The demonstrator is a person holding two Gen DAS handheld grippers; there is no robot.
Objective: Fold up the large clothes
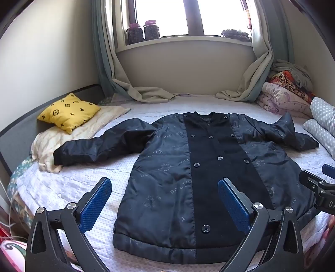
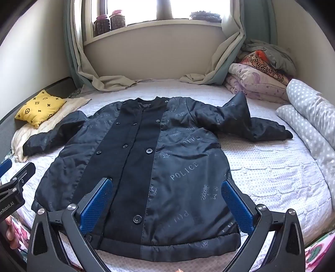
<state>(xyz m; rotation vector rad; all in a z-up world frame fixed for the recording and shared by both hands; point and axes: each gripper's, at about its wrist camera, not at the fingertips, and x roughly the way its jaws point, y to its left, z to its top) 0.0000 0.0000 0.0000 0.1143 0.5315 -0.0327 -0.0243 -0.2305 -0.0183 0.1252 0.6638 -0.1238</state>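
Left wrist view: a dark coat (image 1: 178, 167) lies flat, front side up, on the bed (image 1: 83, 188), collar toward the window (image 1: 188, 18) and hem at the near edge. A black button band runs down its middle, buttons fastened. One sleeve stretches left onto a cream blanket (image 1: 62, 136); the other is crumpled and peaked at the right. The left gripper (image 1: 165, 200) is above the hem, fingers (image 1: 96, 203) spread wide and holding nothing, one over bare bedding, the other over the button band. The right gripper (image 1: 318, 188) shows at the right margin, near the coat's edge.

Right wrist view: the coat (image 2: 171, 167) carries faint "POLICE" lettering on its panels. The right gripper (image 2: 167, 205) hangs over the lower right half of the coat, fingers (image 2: 236, 207) released and apart, nothing between them. The left gripper (image 2: 12, 182) shows at the left margin.

Surroundings: a yellow pillow (image 1: 69, 113) rests on the cream blanket at the head of the bed. Folded quilts (image 2: 257, 79) are stacked in the far right corner, with a dotted roll (image 2: 309, 117) beside them. Two jars (image 1: 143, 32) stand on the sill. Curtains (image 1: 111, 69) drape onto the mattress at both sides of the window.
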